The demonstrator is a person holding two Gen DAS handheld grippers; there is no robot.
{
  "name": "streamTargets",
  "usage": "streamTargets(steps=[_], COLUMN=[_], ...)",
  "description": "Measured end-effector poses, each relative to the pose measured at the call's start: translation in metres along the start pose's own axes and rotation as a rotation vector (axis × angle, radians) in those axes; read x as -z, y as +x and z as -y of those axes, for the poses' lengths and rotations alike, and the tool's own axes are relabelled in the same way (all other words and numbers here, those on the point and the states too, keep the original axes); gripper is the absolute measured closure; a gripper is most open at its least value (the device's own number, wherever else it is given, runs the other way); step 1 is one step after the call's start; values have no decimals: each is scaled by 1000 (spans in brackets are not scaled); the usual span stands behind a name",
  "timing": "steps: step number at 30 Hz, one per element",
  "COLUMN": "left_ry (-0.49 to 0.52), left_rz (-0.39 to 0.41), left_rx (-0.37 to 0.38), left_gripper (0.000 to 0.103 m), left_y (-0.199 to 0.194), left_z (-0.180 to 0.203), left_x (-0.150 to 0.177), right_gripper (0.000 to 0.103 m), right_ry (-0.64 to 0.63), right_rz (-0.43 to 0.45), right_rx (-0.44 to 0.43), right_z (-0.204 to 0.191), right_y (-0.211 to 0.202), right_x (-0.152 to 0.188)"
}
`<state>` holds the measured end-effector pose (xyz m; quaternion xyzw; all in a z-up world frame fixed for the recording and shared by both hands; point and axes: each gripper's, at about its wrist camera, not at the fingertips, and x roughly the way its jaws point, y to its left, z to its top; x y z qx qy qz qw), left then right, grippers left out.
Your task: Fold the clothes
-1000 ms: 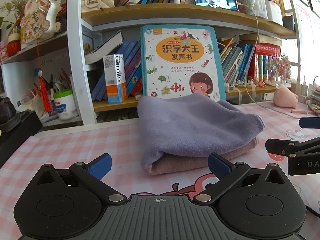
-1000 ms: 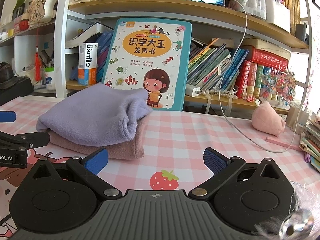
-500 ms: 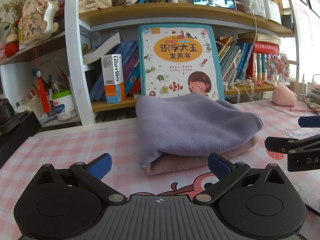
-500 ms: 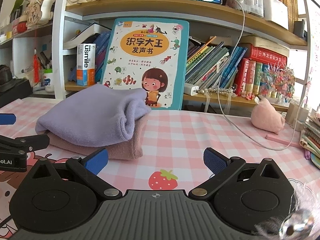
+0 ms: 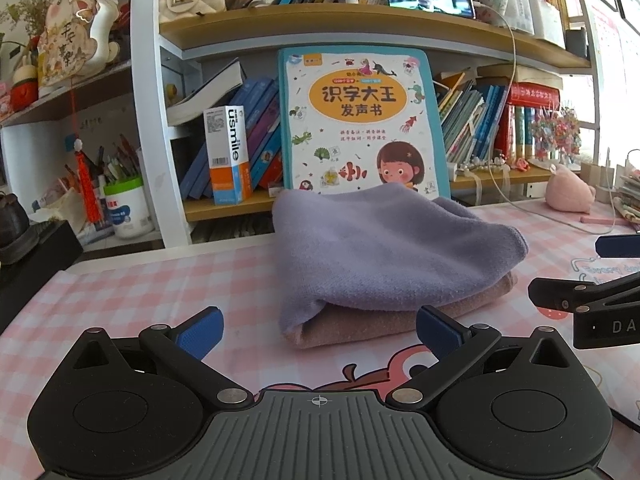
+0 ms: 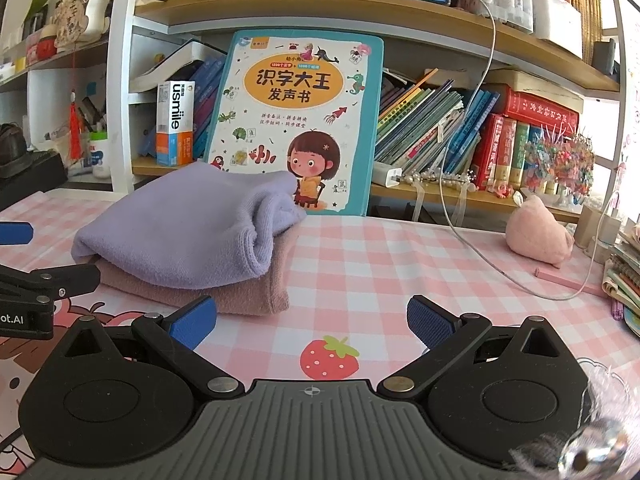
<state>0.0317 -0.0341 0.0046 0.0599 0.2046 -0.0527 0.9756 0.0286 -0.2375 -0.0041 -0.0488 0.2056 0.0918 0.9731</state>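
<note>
A folded lavender cloth lies on top of a folded dusty-pink cloth on the pink checked tablecloth. The stack also shows in the right wrist view, lavender over pink. My left gripper is open and empty, just in front of the stack's near edge. My right gripper is open and empty, to the right of the stack. Each gripper's fingers show at the edge of the other's view.
A large children's book stands upright behind the stack against a full bookshelf. A pink plush toy and a white cable lie at the right. A black box sits at the far left.
Both views have shifted slightly, so the stack sits a little higher and nearer in frame. The cloths have not moved and both grippers stay open.
</note>
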Motion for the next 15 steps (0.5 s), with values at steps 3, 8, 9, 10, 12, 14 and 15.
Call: streamTargets(steps=[3, 8, 9, 10, 12, 14, 15], left_ry=[-6, -16, -15, -14, -13, -12, -12], left_rz=[-8, -6, -5, -5, -3, -4, -6], left_rx=[3, 5, 5, 6, 6, 4, 3], left_gripper=[0, 0, 0, 0, 0, 0, 0], left_y=[2, 1, 1, 1, 1, 1, 2], left_z=[-1, -2, -2, -2, -2, -2, -2], left_x=[0, 0, 1, 1, 1, 1, 0], right_gripper=[1, 1, 1, 1, 1, 1, 1], right_ry=[0, 1, 1, 0, -2, -4, -3], right_rz=[-2, -10, -10, -11, -12, -13, -13], right_rx=[-1, -7, -8, -8, -9, -10, -10], right_z=[0, 0, 0, 0, 0, 0, 0], right_y=[0, 2, 2, 2, 2, 2, 2], right_x=[0, 0, 0, 0, 0, 0, 0])
